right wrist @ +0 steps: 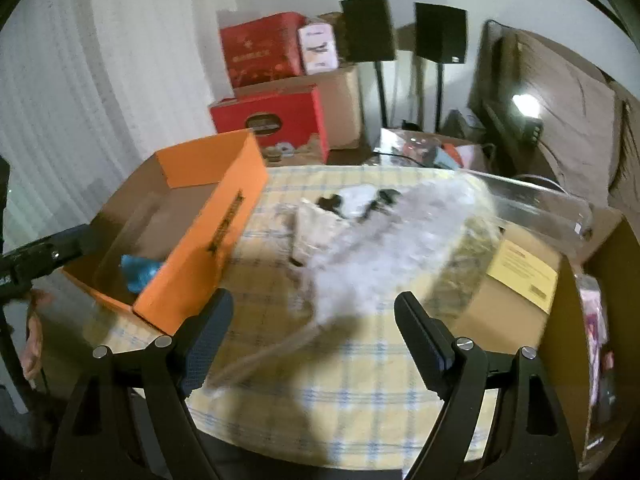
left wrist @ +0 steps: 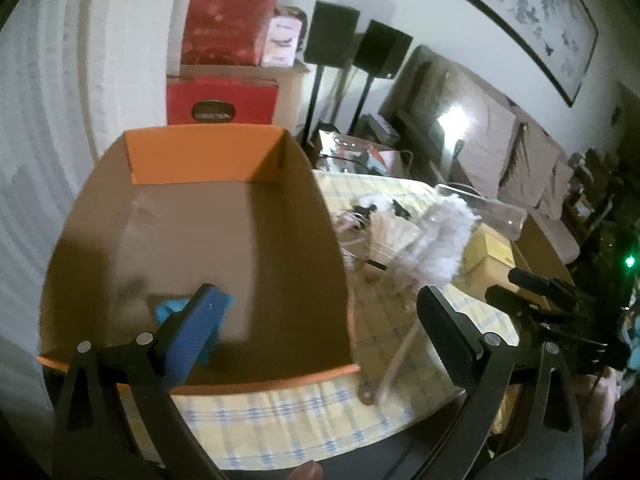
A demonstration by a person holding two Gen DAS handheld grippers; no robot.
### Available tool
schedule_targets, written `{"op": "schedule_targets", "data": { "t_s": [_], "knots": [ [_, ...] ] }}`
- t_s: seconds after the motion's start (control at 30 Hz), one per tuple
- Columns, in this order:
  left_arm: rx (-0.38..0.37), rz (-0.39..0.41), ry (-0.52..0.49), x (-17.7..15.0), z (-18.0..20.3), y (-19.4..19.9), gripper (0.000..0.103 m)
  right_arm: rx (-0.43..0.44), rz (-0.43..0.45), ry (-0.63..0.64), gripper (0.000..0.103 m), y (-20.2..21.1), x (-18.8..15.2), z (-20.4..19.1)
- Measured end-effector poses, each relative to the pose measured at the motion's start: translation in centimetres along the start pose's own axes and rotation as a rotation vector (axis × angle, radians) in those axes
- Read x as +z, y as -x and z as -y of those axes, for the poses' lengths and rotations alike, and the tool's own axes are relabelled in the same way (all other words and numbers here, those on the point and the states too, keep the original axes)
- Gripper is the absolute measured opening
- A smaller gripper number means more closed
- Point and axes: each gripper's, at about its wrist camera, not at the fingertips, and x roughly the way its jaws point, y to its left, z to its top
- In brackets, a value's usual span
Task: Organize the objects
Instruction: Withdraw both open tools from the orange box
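An orange cardboard box [left wrist: 208, 152] [right wrist: 208, 240] stands open on the left of the checked tablecloth [left wrist: 280, 412] [right wrist: 360, 380]. A crumpled blue thing [left wrist: 168, 308] [right wrist: 138, 272] lies on its floor. My left gripper [left wrist: 318, 300] hangs open over the box's near right corner, empty. A fluffy white duster [left wrist: 432, 236] [right wrist: 380, 248] with a clear handle lies blurred on the cloth right of the box. My right gripper [right wrist: 314, 300] is open above it. The handle runs between the fingers, but the pads stand well apart from it. That gripper also shows at the right edge [left wrist: 540, 292].
A flat pale packet [right wrist: 316, 224] and small black clips [right wrist: 332, 202] lie mid-table. A cardboard box with a yellow label [right wrist: 512, 292] and a clear plastic container [right wrist: 540, 204] crowd the right side. Red boxes [right wrist: 272, 120] and speakers on stands [right wrist: 368, 28] are behind.
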Motion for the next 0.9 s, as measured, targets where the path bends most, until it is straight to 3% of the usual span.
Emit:
{"op": "schedule_targets", "data": {
  "t_s": [0.13,0.27,0.47,0.77,0.9],
  "knots": [
    [0.017,0.010,-0.028,-0.4,1.8,-0.2,0.098,-0.039,0.008,-0.039,0.084,0.8,-0.7,2.3],
    [-0.038,0.010,-0.024,-0.3,3.1,-0.4,0.103,-0.095,0.015,-0.073,0.086,1.5,-1.4,4.4],
    [-0.037,-0.004,-0.049,-0.7,5.5,-1.6,0.103,-0.157,0.028,-0.124,0.087,2.3,-2.1,7.1],
    [-0.051,-0.047,-0.129,-3.2,8.9,-4.0,0.102,-0.101,0.025,-0.166,0.087,2.3,-3.3,8.7],
    [-0.036,-0.034,-0.170,-4.3,10.3,-4.5,0.095,-0.057,0.023,-0.178,0.087,2.0,-3.3,8.5]
  ]
}}
